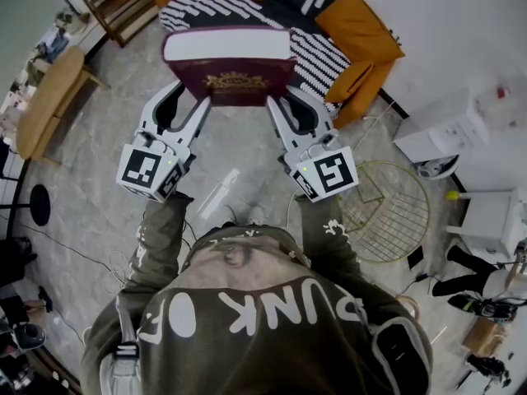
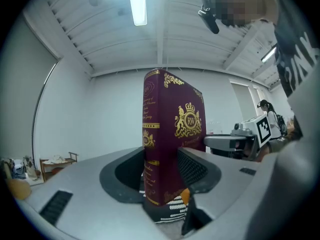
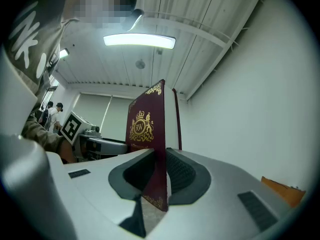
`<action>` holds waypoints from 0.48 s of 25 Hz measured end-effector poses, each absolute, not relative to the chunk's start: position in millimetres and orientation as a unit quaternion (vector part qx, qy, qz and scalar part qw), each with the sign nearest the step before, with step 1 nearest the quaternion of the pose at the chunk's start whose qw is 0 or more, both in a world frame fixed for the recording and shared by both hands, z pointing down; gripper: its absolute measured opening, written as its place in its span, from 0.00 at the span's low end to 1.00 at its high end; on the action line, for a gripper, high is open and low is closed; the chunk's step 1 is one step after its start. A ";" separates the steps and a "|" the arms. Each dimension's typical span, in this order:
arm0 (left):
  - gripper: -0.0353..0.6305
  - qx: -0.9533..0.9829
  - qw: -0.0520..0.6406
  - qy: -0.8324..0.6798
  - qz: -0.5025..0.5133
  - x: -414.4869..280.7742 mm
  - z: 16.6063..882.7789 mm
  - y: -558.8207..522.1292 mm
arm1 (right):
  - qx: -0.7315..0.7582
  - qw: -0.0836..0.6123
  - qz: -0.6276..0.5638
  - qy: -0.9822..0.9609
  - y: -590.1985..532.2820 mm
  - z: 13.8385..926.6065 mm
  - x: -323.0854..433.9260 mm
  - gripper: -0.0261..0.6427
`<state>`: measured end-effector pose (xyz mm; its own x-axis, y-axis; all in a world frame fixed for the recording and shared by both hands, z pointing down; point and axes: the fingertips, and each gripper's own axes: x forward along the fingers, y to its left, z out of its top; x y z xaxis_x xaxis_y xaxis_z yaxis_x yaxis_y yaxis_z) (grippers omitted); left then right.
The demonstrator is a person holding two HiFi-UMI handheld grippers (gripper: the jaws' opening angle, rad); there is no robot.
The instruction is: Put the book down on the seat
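- Our left gripper (image 1: pixel 186 105) has its jaws wide, clamped across the thick spine end of the maroon book (image 1: pixel 239 64).
- Our right gripper (image 1: pixel 292 105) has narrower jaws pinching the book's cover edge.
- Both our arms reach forward side by side, the grippers roughly level.
- The book is held in the air, page edges up.
- Beyond the book lies the striped seat (image 1: pixel 317 52) with orange cushions.
- Below the book is grey marbled floor (image 1: pixel 90 188).
- Right of the book stands a gold wire table (image 1: pixel 387 212).
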<state>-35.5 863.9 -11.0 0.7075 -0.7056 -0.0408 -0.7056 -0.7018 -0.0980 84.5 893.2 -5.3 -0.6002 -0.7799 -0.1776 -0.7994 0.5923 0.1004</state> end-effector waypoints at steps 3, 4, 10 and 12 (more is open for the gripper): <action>0.34 -0.922 0.056 0.383 -0.005 -28.1 -9.0 861.2 | -0.442 0.058 0.082 0.892 890.2 -3.3 92.0 0.16; 0.34 -0.922 0.056 0.384 -0.007 -25.1 -8.5 860.8 | -0.441 0.058 0.081 0.892 889.6 -2.9 95.1 0.16; 0.34 -0.918 0.056 0.393 -0.010 -20.5 -5.1 853.8 | -0.431 0.060 0.079 0.897 881.2 0.3 100.9 0.16; 0.34 -0.918 0.052 0.393 -0.013 -17.3 -1.8 849.2 | -0.431 0.063 0.075 0.897 876.2 2.5 103.9 0.16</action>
<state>-17.3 849.2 -1.8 0.6909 -0.7227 -0.0176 -0.7200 -0.6857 -0.1064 103.9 876.2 2.5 -0.6202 -0.7642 -0.1774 -0.7830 0.6169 0.0798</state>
